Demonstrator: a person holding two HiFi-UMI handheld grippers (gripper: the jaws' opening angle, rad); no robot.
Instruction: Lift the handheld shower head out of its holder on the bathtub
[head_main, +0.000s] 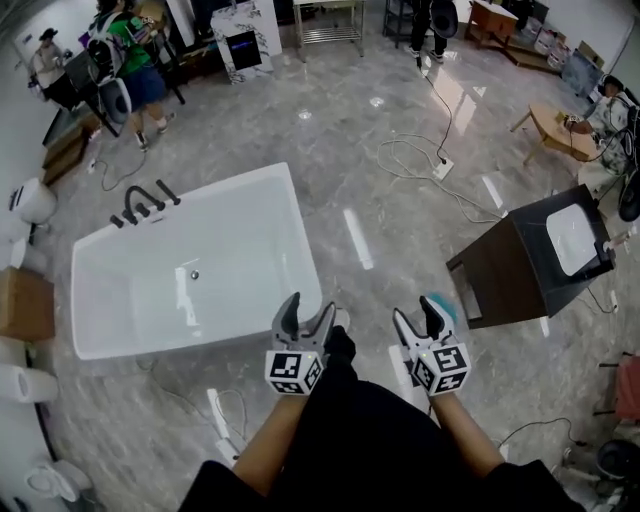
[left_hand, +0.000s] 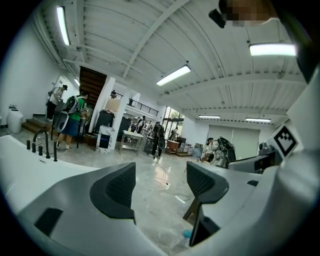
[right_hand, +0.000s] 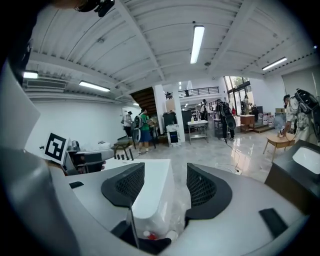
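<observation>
A white bathtub (head_main: 250, 215) stands on the grey marble floor, left of centre in the head view. A black tap set (head_main: 143, 204) with a curved spout and several upright pieces sits on its far left rim; the handheld shower head among them is too small to single out. Both grippers hover well short of the tub, near my body. The left gripper (head_main: 305, 318) is open and holds nothing, as is the right gripper (head_main: 420, 320). The left gripper view shows the tap set (left_hand: 42, 145) far off at the left, past the open left gripper (left_hand: 160, 186). In the right gripper view, the tub (right_hand: 152, 187) lies between the jaws of the right gripper (right_hand: 163, 186).
A dark cabinet with a white basin (head_main: 535, 258) stands to the right. White cables (head_main: 425, 165) trail over the floor beyond the tub. A cardboard box (head_main: 22, 305) and a toilet (head_main: 35, 200) sit at the left. People (head_main: 125, 60) stand at the back, and a wooden bench (head_main: 555, 130) is at the far right.
</observation>
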